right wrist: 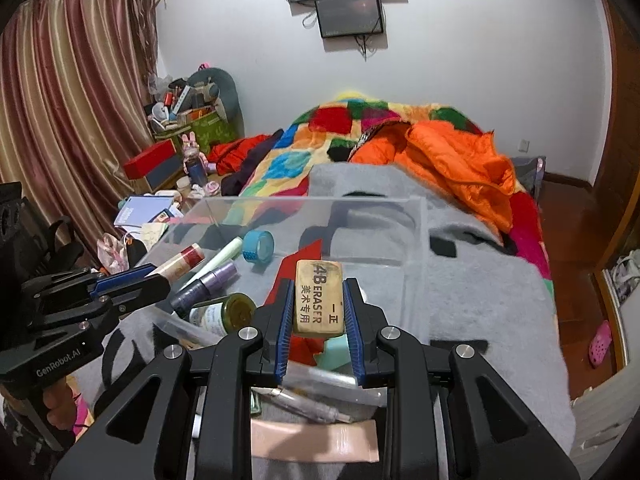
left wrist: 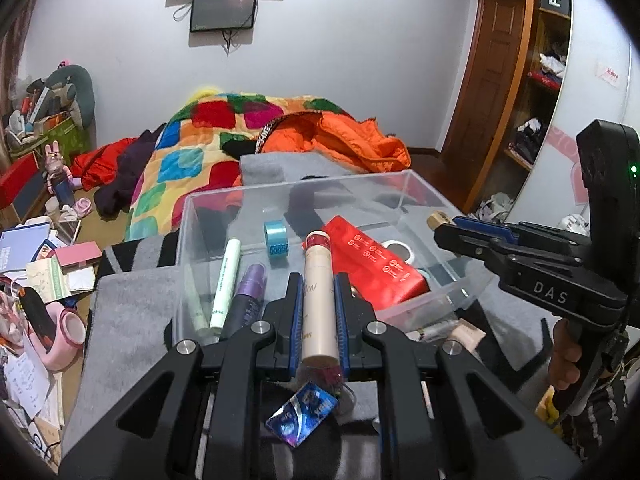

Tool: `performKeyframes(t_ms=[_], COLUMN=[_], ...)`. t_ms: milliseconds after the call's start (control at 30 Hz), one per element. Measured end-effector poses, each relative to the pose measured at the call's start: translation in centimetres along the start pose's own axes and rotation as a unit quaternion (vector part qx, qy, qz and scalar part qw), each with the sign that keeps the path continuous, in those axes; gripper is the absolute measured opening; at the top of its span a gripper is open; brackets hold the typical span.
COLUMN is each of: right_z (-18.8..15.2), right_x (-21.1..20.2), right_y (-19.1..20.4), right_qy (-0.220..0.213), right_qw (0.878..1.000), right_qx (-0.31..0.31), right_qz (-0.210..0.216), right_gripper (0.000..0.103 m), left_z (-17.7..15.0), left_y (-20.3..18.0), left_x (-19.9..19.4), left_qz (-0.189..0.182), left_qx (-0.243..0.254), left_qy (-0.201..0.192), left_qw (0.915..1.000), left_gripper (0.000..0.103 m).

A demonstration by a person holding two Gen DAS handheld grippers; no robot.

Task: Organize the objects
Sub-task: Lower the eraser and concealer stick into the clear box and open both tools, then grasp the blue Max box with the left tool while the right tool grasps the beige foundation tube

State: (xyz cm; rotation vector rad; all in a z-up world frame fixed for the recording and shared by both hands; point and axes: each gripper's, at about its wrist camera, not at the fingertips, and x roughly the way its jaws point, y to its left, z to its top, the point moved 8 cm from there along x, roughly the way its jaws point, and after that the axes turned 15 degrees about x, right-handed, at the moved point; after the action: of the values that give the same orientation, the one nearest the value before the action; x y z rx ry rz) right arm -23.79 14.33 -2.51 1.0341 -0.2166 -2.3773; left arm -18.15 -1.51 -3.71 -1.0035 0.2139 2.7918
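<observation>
My left gripper (left wrist: 317,280) is shut on a cream tube with a red cap (left wrist: 316,292) and holds it over the near rim of a clear plastic bin (left wrist: 304,188). My right gripper (right wrist: 319,286) is shut on a tan 4B eraser (right wrist: 319,298) and holds it above the same bin (right wrist: 420,216). The bin holds a red pouch (left wrist: 376,264), a blue tape roll (left wrist: 277,239), a pale green tube (left wrist: 226,280), a purple bottle (left wrist: 250,292) and a white tape roll (left wrist: 398,249). The right gripper shows in the left wrist view (left wrist: 444,224), the left gripper in the right wrist view (right wrist: 148,276).
The bin stands on a grey blanket (right wrist: 480,300) over a bed with a patchwork quilt (left wrist: 188,152) and an orange jacket (right wrist: 460,160). A blue foil packet (left wrist: 304,412) and a beige flat piece (right wrist: 316,440) lie in front of the bin. Clutter covers the floor at left (left wrist: 36,280).
</observation>
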Motion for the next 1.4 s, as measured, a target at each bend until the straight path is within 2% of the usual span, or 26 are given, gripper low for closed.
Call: performKeyframes(t_ms=[167, 500, 800, 867, 900, 1000, 1167, 1200, 1267, 1400], right_z=[-0.5, -0.7, -0.6, -0.5, -0.5, -0.6, -1.1, -1.2, -1.8, -3.0], right_x=[2.0, 2.7, 1.9, 1.4, 1.0, -0.2, -2.5, -2.9, -3.7, -4.4], right_y=[-0.7, -1.0, -1.0, -1.0, -1.0, -0.8, -0.5, -0.4, -0.4, -0.5], right_qy=[0.021, 0.019, 0.019, 0.016, 0.013, 0.003, -0.017, -0.019, -0.022, -0.013], right_qw=[1.0, 0.999, 0.999, 0.999, 1.0, 1.0, 1.0, 0.999, 0.999, 1.0], right_qx=[0.003, -0.015, -0.011, -0.009, -0.007, -0.007, -0.017, -0.017, -0.018, -0.018], right_qz=[-0.011, -0.035, -0.032, -0.03, -0.027, -0.022, -0.02, -0.019, -0.015, -0.012], right_gripper=[0.022, 0.022, 0.024, 0.028, 0.029, 0.036, 0.052, 0.053, 0.055, 0.055], left_z=[-0.1, -0.4, -0.6, -0.6, -0.6, -0.9, -1.9, -2.1, -2.6, -4.2], left_y=[0.2, 0.8, 1.0, 0.8, 0.8, 0.6, 0.1, 0.1, 0.0, 0.0], left_x=[1.8, 3.6, 2.3, 1.5, 1.3, 0.1, -1.4, -1.7, -2.3, -2.8], left_qz=[0.0, -0.008, -0.005, -0.004, -0.004, 0.0, 0.001, 0.004, 0.01, 0.009], left_qx=[0.003, -0.011, -0.016, -0.013, -0.012, -0.007, -0.003, -0.001, 0.003, 0.002], left_qy=[0.014, 0.022, 0.016, 0.011, 0.01, 0.005, 0.003, 0.0, 0.001, 0.011], left_qw=[0.9999, 0.9997, 0.9997, 0.9999, 0.9999, 1.0, 1.0, 1.0, 0.9999, 0.9999], left_gripper=[0.014, 0.014, 0.014, 0.016, 0.021, 0.027, 0.032, 0.033, 0.042, 0.042])
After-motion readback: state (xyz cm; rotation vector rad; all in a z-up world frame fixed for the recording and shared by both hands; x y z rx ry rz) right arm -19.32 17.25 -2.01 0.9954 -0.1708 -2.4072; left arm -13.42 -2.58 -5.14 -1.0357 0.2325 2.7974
